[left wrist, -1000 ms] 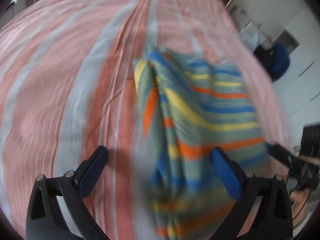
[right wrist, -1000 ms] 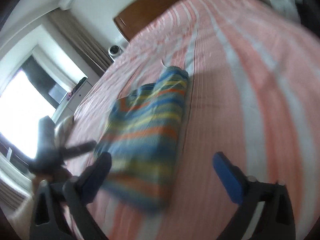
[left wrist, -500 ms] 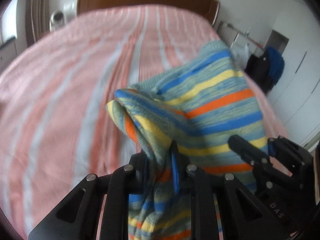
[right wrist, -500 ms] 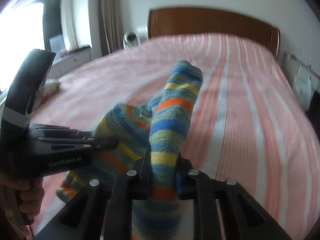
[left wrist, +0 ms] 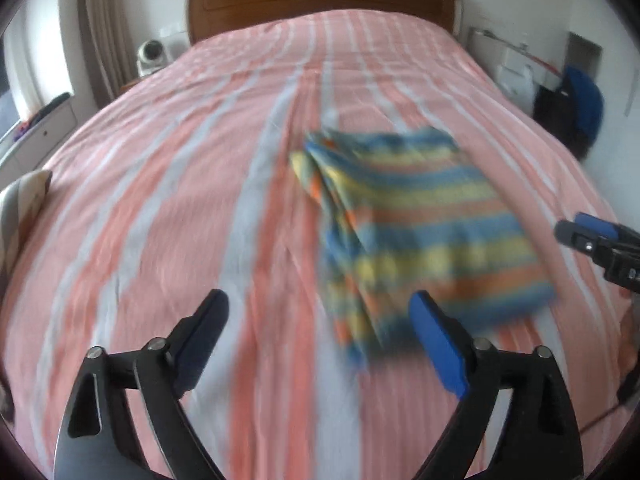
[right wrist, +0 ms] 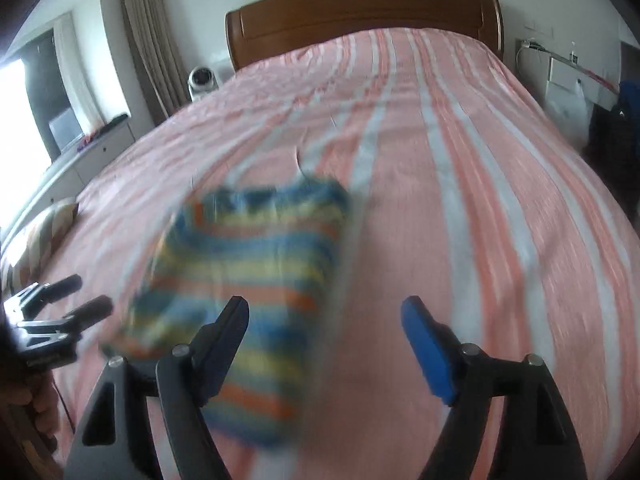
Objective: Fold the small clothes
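Left wrist view: we are seeing both tongs, left (left wrist: 318,318) and right (right wrist: 324,314), just opening wide, empty; the blue-yellow-orange striped knitted garment (left wrist: 420,232) is lying folded on the pink-and-white striped bed (left wrist: 180,200), bare sheet surrounding it.

Pink striped bedspread (left wrist: 168,208), wooden headboard (left wrist: 320,4), small white device (left wrist: 151,54) beside it, beige curtain (right wrist: 150,36)

Soft knitted striped garment (left wrist: 420,224), matt, lying on woven cotton-like bedsheet (left wrist: 180,200), also matt. Behind the sheet, polished brown wooden headboard (left wrist: 320,4), slightly glossy.
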The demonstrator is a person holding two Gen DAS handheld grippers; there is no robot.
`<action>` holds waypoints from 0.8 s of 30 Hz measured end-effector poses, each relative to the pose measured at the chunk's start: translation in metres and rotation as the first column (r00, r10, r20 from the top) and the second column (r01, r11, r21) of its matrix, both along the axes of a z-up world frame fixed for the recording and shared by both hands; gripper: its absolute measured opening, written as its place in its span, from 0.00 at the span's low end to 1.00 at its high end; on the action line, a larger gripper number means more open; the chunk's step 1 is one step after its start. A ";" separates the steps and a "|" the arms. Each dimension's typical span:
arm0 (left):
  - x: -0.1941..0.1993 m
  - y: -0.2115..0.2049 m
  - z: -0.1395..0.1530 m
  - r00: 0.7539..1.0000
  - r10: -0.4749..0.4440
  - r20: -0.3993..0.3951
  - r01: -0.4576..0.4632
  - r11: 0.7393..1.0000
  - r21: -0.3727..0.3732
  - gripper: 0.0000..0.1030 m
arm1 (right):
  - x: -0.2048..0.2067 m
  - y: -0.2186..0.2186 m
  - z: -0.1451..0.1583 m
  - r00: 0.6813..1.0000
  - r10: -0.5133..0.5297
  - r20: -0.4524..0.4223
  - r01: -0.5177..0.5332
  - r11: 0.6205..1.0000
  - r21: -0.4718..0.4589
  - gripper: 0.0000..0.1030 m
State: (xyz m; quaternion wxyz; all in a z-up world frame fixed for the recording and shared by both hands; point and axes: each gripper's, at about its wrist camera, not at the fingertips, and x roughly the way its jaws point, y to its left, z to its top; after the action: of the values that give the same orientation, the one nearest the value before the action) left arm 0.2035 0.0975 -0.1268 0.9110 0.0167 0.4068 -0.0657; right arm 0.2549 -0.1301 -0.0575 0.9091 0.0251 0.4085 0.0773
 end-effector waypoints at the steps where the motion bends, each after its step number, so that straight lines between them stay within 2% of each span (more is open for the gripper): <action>1: -0.018 -0.004 -0.001 1.000 -0.025 0.016 0.025 1.000 -0.009 0.98 | -0.022 0.001 -0.002 1.000 0.015 0.000 -0.015 1.000 0.001 0.77; 2: -0.027 -0.009 -0.001 0.999 -0.043 0.030 0.043 0.999 -0.012 0.98 | -0.038 0.003 -0.004 1.000 0.027 0.007 -0.027 1.000 0.004 0.79; 3: -0.038 -0.018 -0.004 0.998 -0.055 0.036 0.055 0.999 0.001 0.99 | -0.049 0.003 -0.006 0.999 0.031 0.013 -0.031 0.999 0.004 0.85; 5: -0.036 -0.030 -0.013 0.999 -0.044 0.013 0.044 0.999 0.025 1.00 | -0.081 0.007 -0.011 0.999 0.023 0.043 -0.022 1.000 -0.017 0.92; 8: -0.011 -0.047 -0.045 0.991 -0.043 -0.123 0.052 0.996 0.067 1.00 | -0.104 0.006 -0.033 0.999 -0.016 0.050 0.019 0.999 -0.049 0.94; 11: -0.004 -0.054 -0.047 0.994 -0.048 -0.099 0.059 0.993 0.107 1.00 | -0.105 -0.001 -0.057 0.998 -0.062 -0.005 0.062 0.997 -0.045 0.94; 15: -0.012 -0.051 -0.047 0.997 -0.052 -0.051 0.057 0.994 0.095 1.00 | -0.102 -0.004 -0.063 0.997 -0.075 -0.018 0.075 0.997 -0.033 0.96; 24: -0.015 -0.052 -0.048 0.997 -0.052 -0.053 0.056 0.994 0.096 1.00 | -0.101 -0.003 -0.067 0.997 -0.070 -0.016 0.070 0.997 -0.028 0.99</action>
State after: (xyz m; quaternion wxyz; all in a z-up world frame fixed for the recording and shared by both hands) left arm 0.1888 0.0451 -0.1751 0.8964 0.0706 0.4319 -0.0707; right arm 0.1542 -0.1332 -0.1240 0.9081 0.0277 0.4159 0.0396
